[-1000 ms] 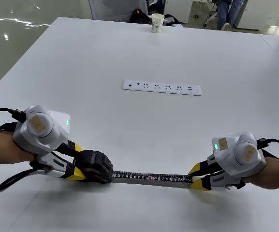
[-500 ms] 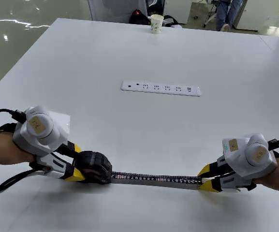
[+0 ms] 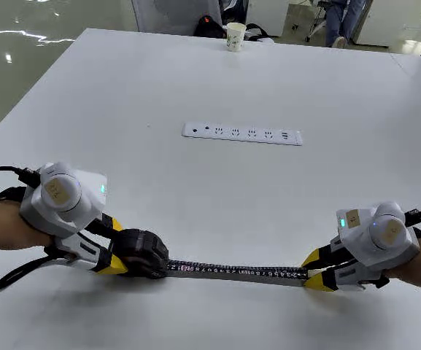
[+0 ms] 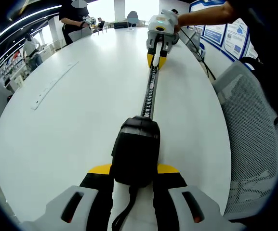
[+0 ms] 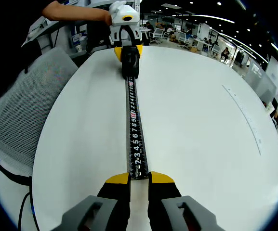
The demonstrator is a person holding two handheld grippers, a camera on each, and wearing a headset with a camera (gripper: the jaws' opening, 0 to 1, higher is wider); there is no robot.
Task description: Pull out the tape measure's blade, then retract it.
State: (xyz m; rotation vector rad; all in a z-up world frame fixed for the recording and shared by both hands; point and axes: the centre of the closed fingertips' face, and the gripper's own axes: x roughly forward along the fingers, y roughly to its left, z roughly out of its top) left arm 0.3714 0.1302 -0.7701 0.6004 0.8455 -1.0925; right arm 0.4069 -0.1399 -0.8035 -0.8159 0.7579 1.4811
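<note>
1. The black tape measure case [image 3: 141, 252] rests on the white desk [image 3: 195, 80], near its front edge and at the left side in the head view.
2. We see the case between the two yellow-tipped jaws of the left hand-held gripper [image 3: 120, 245]. In the left gripper view the jaws press against both sides of the case [image 4: 136, 149], so this left hand-held gripper [image 4: 135, 169] is closed on it and holds it.
3. The dark measuring blade [image 3: 236, 271] is pulled out of the case. It lies flat on the desk in a straight line toward the right, with its printed numbers facing up [image 5: 136, 139].
4. The right hand-held gripper [image 3: 311, 271] has the far end of the blade. In the right gripper view its jaws are almost together, and the blade end sits pinched between the yellow tips of the right hand-held gripper [image 5: 139, 179].
5. The two grippers are well apart, with the blade stretched between them, and a person's hand holds each one.
6. Farther away, a long white power strip [image 3: 242, 133] lies in the middle of the desk.
7. A white paper cup [image 3: 235, 35] stands upright near the far edge.
8. A grey mesh chair [image 4: 254, 125] stands just beside the desk.
</note>
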